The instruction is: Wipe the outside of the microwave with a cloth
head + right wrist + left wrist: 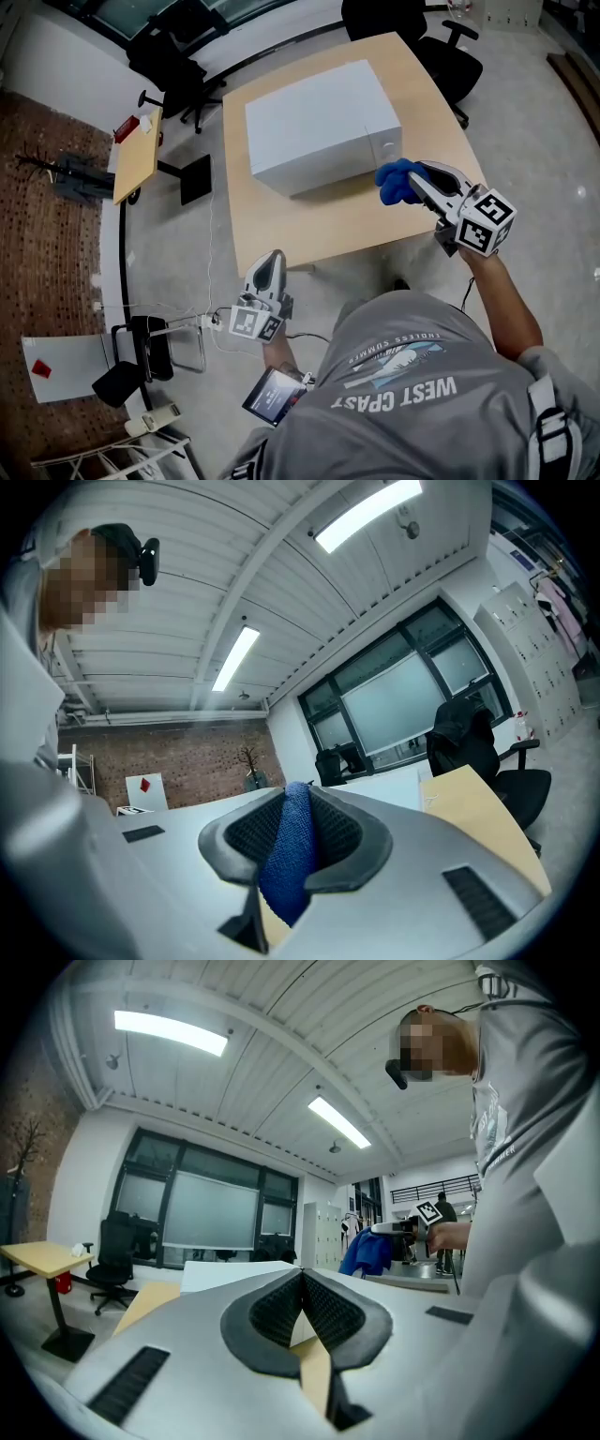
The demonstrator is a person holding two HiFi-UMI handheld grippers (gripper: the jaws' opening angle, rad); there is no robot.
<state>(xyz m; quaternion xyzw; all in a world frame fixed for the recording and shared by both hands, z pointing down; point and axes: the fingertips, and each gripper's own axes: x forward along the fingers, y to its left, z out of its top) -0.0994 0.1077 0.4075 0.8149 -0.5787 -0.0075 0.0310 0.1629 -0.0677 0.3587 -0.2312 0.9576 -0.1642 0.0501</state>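
- Sitting near the middle of a pale wooden table [281, 234], the microwave [323, 127] is a plain white box with flat, smooth faces and squared edges.
- Just off the microwave's near right corner, the right gripper [419, 176] has its ribbed black pads clamped on a blue cloth [396, 183].
- The cloth is a nubby, towel-like fabric, bunched into a soft lump that bulges past the jaw tips toward the microwave. Whether it touches the white casing cannot be told.
- Well clear of the microwave, out past the table's near edge, the left gripper [270, 261] points level. Its smooth grey wedge-shaped jaws are pressed together, with nothing between the textured pads.
- Each gripper carries a cube of black-and-white square markers at its rear.
- Beyond the microwave, black swivel chairs [178, 52] stand on the pale, glossy floor.
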